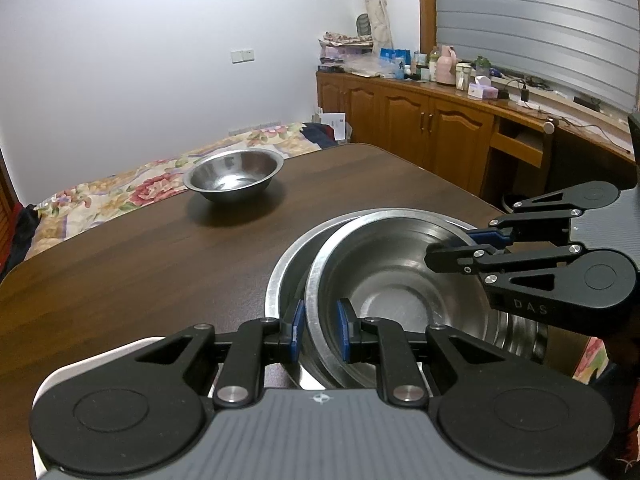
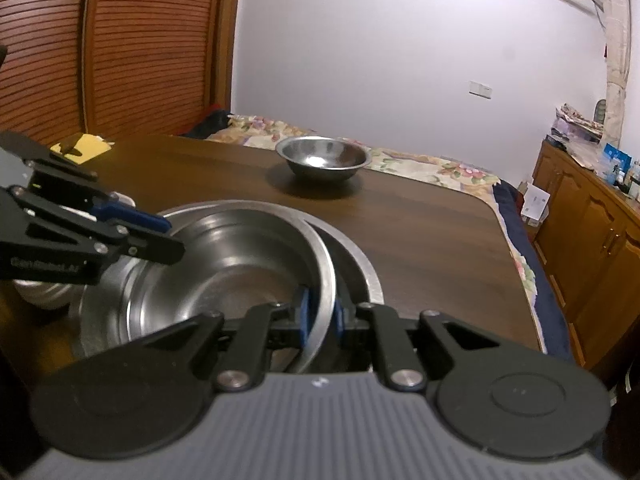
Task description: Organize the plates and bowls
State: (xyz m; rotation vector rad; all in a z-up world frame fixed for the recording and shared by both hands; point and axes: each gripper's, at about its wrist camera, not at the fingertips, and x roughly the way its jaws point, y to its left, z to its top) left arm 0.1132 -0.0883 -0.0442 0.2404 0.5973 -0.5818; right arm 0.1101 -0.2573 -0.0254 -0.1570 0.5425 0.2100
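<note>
Dark wood table (image 1: 140, 264) carries everything. Steel nesting bowl (image 1: 400, 272), the upper one, sits tilted inside a wider steel bowl (image 1: 280, 276) near the table's near edge; a smaller steel bowl (image 1: 234, 174) stands well apart toward the far edge. Left gripper (image 1: 320, 330) pinches the upper bowl's near rim; right gripper (image 2: 320, 320) pinches its opposite rim. Judging by the tilt, level both hands together so it seats flush.

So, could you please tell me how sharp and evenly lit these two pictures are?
Left wrist view: sharp, with fisheye bending of the window blinds and soft glare inside the far bowl. Right wrist view: softer, slightly blurred, dimmer at the corners, with that far bowl casting a shadow on the table.
</note>
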